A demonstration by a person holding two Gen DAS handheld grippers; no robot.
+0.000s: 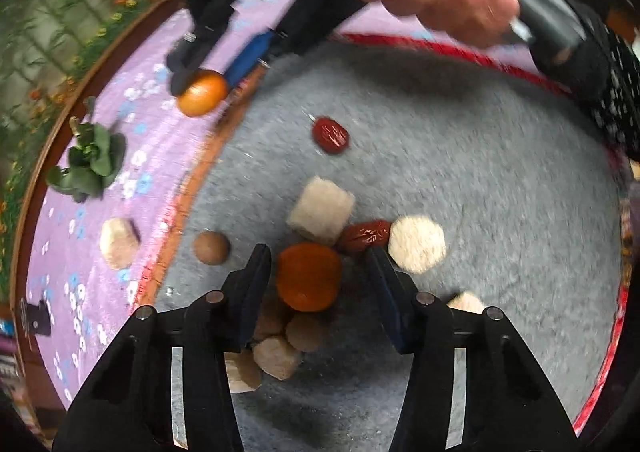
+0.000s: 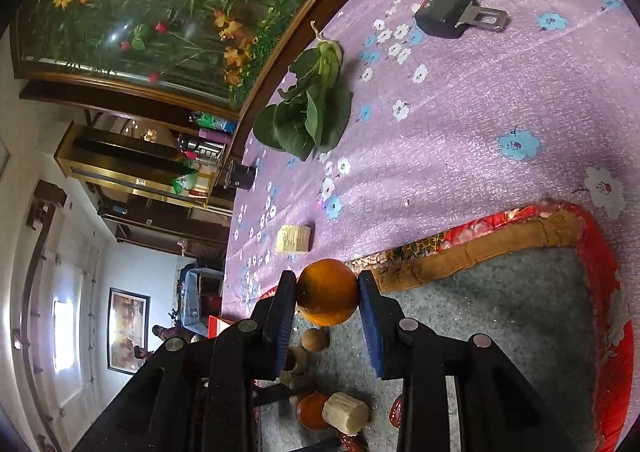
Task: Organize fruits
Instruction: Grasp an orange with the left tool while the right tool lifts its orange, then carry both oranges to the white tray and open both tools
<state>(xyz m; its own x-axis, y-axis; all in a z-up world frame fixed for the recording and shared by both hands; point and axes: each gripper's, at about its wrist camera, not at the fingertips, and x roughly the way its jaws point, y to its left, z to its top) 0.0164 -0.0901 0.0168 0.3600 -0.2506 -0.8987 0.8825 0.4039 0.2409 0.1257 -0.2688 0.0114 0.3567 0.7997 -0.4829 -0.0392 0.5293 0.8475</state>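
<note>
My right gripper [image 2: 327, 294] is shut on an orange [image 2: 327, 292] and holds it over the red rim of the grey mat [image 2: 520, 316]; the same orange shows in the left wrist view [image 1: 202, 93]. My left gripper [image 1: 316, 268] is open above the grey mat [image 1: 460, 172], its fingers either side of a second orange [image 1: 309, 277] that lies on the mat. Red dates [image 1: 330, 135] [image 1: 366, 236], pale sugarcane chunks [image 1: 322, 210] [image 1: 417, 244] and a brown round fruit [image 1: 211, 247] lie around it.
A leafy green vegetable [image 2: 308, 112] and a seat-belt buckle [image 2: 448, 14] lie on the purple flowered cloth [image 2: 480, 112]. One sugarcane chunk [image 2: 294, 239] sits on the cloth off the mat. A wooden-framed flower picture [image 2: 160, 12] borders the table edge.
</note>
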